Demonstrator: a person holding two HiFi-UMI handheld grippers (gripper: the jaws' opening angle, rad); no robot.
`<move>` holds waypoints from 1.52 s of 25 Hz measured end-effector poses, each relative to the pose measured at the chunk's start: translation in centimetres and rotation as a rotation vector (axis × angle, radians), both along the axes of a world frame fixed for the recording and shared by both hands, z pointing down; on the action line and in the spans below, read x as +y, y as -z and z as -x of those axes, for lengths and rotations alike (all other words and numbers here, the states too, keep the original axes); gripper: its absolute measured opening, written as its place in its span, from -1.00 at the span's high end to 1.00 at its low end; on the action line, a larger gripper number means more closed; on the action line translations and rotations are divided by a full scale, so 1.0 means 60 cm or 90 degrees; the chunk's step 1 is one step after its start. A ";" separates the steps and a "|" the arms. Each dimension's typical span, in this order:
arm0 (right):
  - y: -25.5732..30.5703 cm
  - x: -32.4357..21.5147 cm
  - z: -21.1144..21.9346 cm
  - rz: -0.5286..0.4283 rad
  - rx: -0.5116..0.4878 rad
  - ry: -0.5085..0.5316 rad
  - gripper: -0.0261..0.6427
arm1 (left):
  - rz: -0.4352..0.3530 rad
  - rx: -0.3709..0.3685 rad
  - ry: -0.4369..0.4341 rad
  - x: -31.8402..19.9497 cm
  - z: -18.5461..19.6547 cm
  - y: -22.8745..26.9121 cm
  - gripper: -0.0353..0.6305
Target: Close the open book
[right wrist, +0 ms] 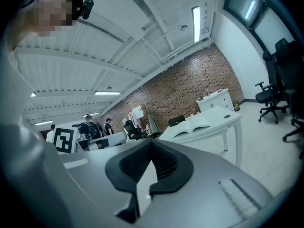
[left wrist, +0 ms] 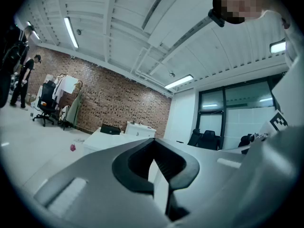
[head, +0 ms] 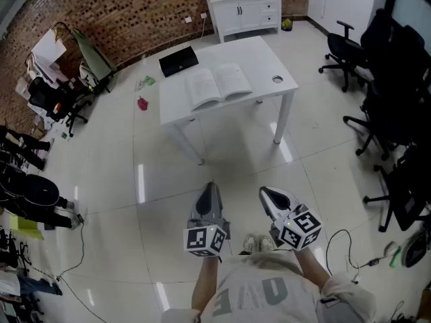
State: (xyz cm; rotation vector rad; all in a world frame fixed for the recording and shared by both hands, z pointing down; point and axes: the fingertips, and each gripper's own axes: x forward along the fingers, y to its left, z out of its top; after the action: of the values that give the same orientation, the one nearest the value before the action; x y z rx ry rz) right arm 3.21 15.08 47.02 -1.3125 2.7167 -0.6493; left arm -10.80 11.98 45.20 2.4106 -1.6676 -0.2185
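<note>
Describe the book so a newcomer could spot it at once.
Find the white table in front of the brick wall. The book lies near its middle. It is open with pale pages facing up, unlike the black object behind it.

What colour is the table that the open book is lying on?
White, top and legs alike. The table under the book shows best in the head view.
</note>
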 end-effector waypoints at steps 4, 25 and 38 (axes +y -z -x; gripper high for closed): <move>-0.001 -0.026 0.000 0.011 0.005 -0.042 0.92 | -0.038 -0.067 -0.016 -0.024 0.021 0.023 0.86; 0.004 -0.012 -0.002 -0.021 0.027 -0.022 0.91 | -0.045 -0.073 0.007 0.017 -0.014 0.020 0.86; 0.017 -0.018 -0.057 -0.035 0.004 -0.017 0.91 | -0.052 -0.073 0.025 0.024 -0.055 0.035 0.86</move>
State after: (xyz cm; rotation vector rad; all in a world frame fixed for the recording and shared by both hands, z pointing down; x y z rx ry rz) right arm 6.63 13.97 46.01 -1.3390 2.6958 -0.5649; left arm -7.52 13.41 43.11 2.4951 -1.7895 -0.1595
